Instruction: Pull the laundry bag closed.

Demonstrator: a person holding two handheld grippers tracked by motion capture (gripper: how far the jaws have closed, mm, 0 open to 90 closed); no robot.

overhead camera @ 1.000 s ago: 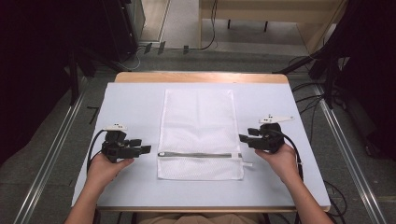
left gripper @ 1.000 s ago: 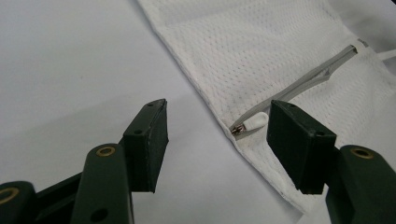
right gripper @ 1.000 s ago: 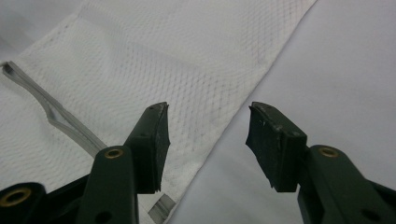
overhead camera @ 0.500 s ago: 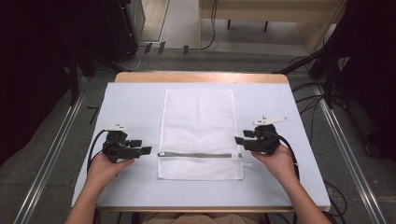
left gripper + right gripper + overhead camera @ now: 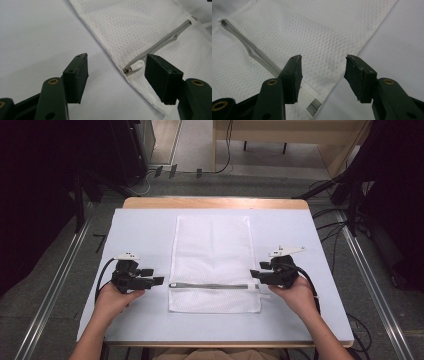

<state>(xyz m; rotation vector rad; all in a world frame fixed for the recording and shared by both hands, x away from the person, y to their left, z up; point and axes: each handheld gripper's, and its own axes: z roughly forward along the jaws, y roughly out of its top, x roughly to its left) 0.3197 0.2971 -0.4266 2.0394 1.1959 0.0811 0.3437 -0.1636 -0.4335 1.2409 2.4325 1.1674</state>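
White mesh laundry bag [image 5: 212, 260], rectangular, lies flat at the middle of the pale blue table top [image 5: 145, 227], long axis running from near edge toward far edge. Its far end stops short of the far edge; near end stops short of the near edge.

Grey zipper [image 5: 210, 286] runs straight across the bag close to its near end, side to side. Looks closed for most of its length; in the left gripper view there's a small gape partway along. White zipper pull tab [image 5: 136, 66] sits at the bag's left edge, lying on the mesh.

Left gripper [image 5: 155, 277]: on the table just off the bag's left side, level with the zipper, pointed at it. Jaws spread wide, holding nothing. Left gripper view: one jaw over bare table, the other over the mesh, pull tab in the gap close to the mesh-side jaw. Can't tell whether a jaw touches the fabric.

Right gripper [image 5: 256, 272]: at the bag's right edge, level with the zipper, pointed inward. Jaws spread, holding nothing. Right gripper view: bag's edge runs through the gap, zipper end passes beside the left-hand jaw, other jaw over bare table. Contact with fabric not clear.

Both grippers sit toward the near edge, on opposite sides of the bag, well apart. A cable trails from each back toward the forearms.
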